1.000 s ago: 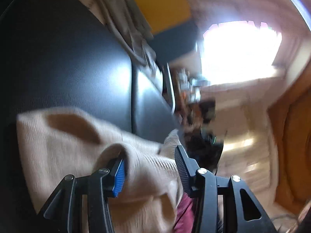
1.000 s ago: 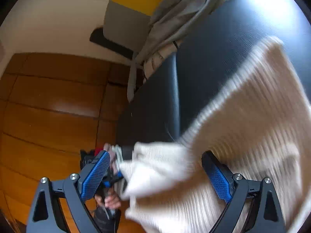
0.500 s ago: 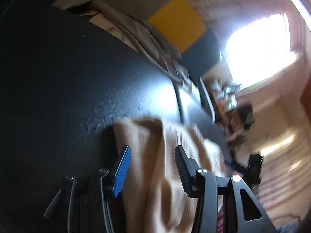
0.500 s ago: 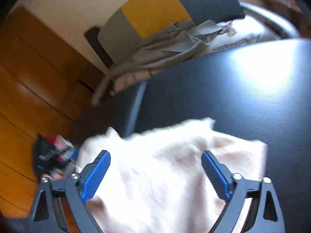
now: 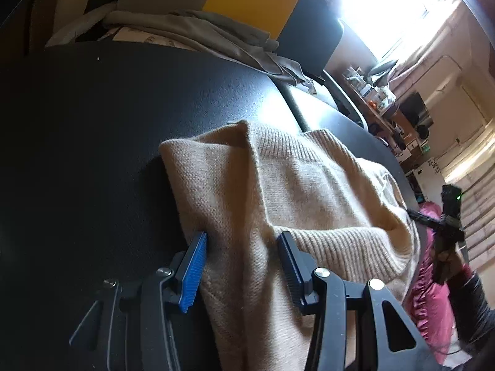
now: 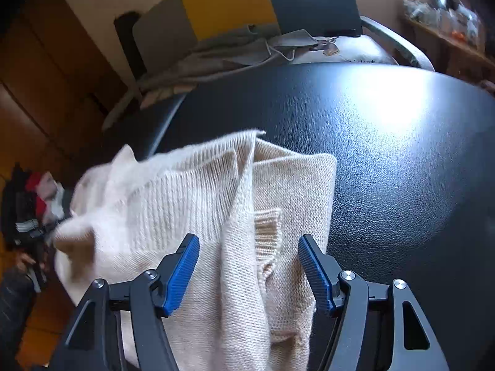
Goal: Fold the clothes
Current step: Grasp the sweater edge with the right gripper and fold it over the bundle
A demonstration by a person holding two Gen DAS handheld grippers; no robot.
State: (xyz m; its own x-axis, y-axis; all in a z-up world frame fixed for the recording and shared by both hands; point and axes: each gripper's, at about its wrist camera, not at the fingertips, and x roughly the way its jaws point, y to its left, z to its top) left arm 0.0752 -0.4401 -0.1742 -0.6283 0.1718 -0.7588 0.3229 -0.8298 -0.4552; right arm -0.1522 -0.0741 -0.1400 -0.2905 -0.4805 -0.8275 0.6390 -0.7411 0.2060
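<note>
A cream knitted sweater (image 5: 278, 194) lies folded on a black padded table (image 5: 92, 142). It also shows in the right wrist view (image 6: 235, 216). My left gripper (image 5: 241, 266) hovers over the sweater's near left part with its jaws apart; fabric lies between and under them. My right gripper (image 6: 250, 272) is over the sweater's near right part, jaws wide apart, gripping nothing. The sweater's left side hangs blurred off the table edge in the right wrist view.
A grey garment (image 5: 198, 34) lies on a chair with a yellow and grey back (image 6: 222, 3) beyond the table. A pile of clothes (image 6: 34, 204) sits on the wooden floor at left. A cluttered shelf (image 5: 380, 92) stands by a bright window.
The sweater was held up off the table edge a second ago and now lies on the table top. Both grippers have swung over the table, and the right one's jaws have narrowed.
</note>
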